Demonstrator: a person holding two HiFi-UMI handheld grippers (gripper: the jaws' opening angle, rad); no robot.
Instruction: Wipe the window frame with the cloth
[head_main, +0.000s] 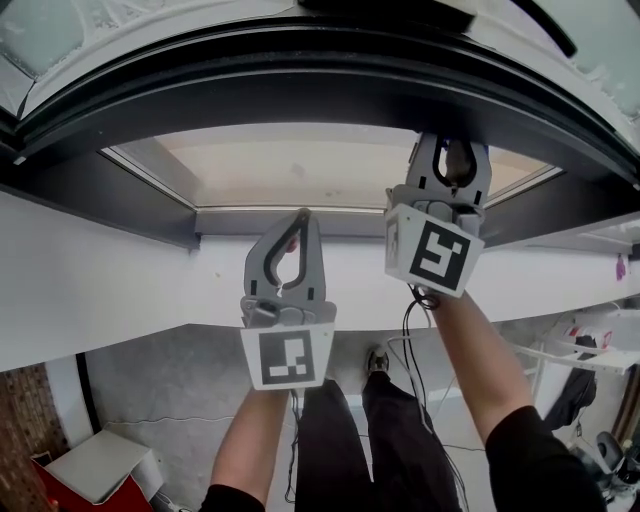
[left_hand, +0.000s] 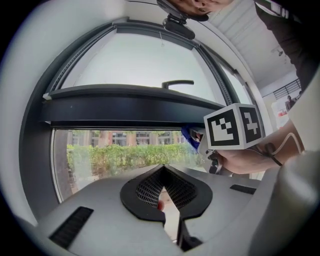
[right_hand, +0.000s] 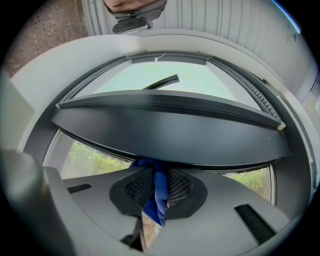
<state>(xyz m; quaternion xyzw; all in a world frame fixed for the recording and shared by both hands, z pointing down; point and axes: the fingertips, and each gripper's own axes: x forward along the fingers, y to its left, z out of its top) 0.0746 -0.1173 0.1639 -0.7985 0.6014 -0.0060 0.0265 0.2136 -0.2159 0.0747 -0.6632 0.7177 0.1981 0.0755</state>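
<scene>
Above both sets of fingers, window frame (head_main: 300, 85): dark bar running across the opening. Its lower edge sits just over the right fingertips.
Glass (left_hand: 125, 155): beyond the fingers and under the bar. A hedge and buildings show through it.
Sill (head_main: 120, 290): white, below and on the near side of both sets of fingers. The left fingertips reach just past its far edge.
Right gripper (head_main: 458, 150): raised to the bar, fingers clamped on the cloth.
Left gripper (head_main: 300, 225): lower and to the left of the right one, short of the bar. Fingers closed tip to tip, nothing between them.
Cloth (right_hand: 159, 192): blue. One fold is pinched between the right fingers and trails back between them. The bunched end stands past the fingertips, apparently touching the underside of the bar.
Step (judged): wiping pass on the bar's underside, right gripper working, left idle.
Next move (judged): slide the right fingers sideways along the bar with steady upward pressure. Little cloth stands proud of the fingertips, so keep the wad, not the hard tips, against the frame.
</scene>
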